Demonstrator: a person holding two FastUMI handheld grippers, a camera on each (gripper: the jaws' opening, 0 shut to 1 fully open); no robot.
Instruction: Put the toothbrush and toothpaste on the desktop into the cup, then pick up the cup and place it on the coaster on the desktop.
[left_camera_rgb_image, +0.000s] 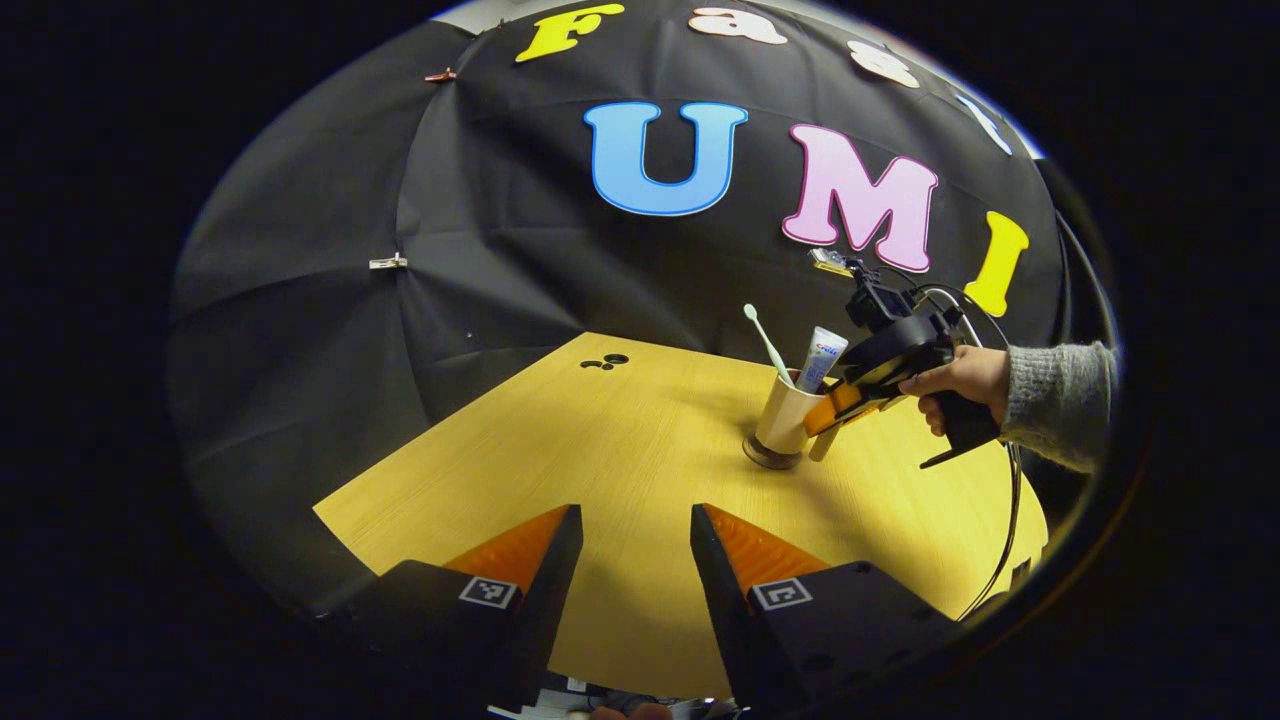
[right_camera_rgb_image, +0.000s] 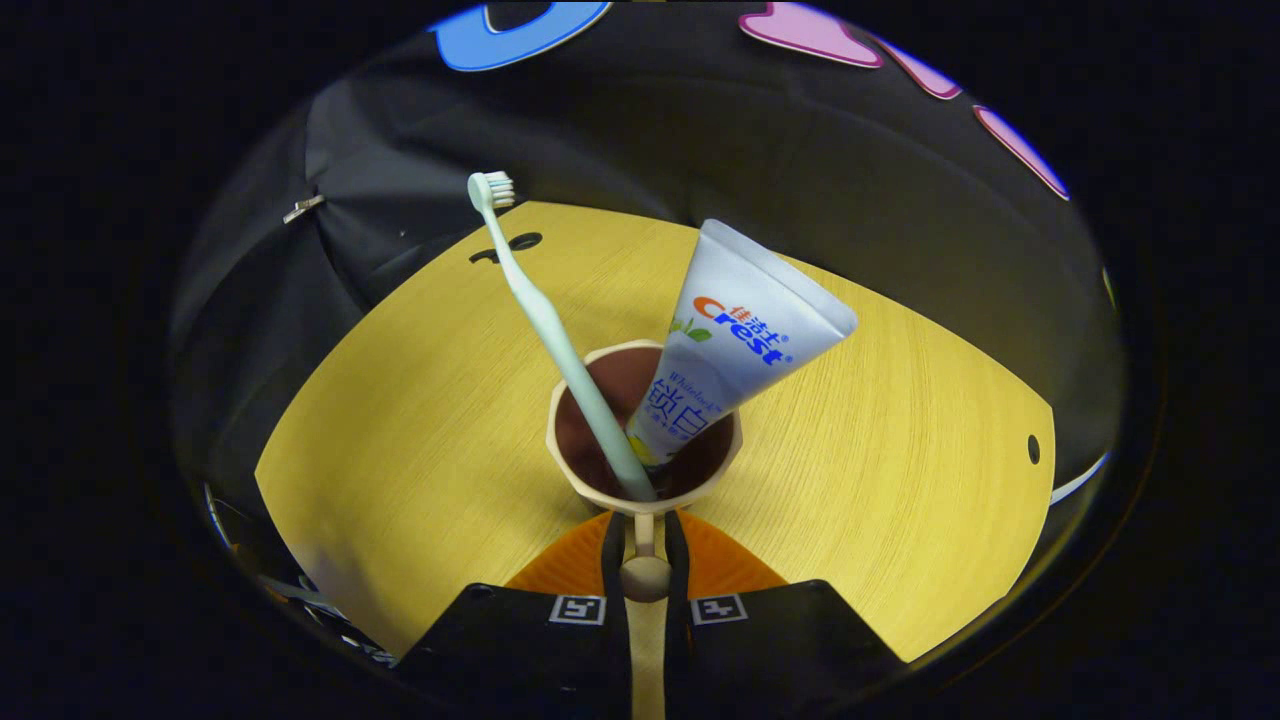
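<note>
Here the right gripper (right_camera_rgb_image: 645, 560) pinches the handle (right_camera_rgb_image: 645, 575) of the cup (left_camera_rgb_image: 783, 420), which sits on the coaster (left_camera_rgb_image: 772, 456). Toothbrush (right_camera_rgb_image: 560, 345) and toothpaste (right_camera_rgb_image: 735, 340) stand inside. The left gripper (left_camera_rgb_image: 636, 545) hangs spread over the desktop (left_camera_rgb_image: 600, 450).

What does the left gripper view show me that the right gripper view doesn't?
Left gripper view: a hand gripping the right tongs, a dark coaster beneath the cup, and the left tongs open. Right gripper view: the cup's brown inside and its handle pinched between the right tongs. Both: cup, toothbrush, toothpaste, wooden table.
</note>
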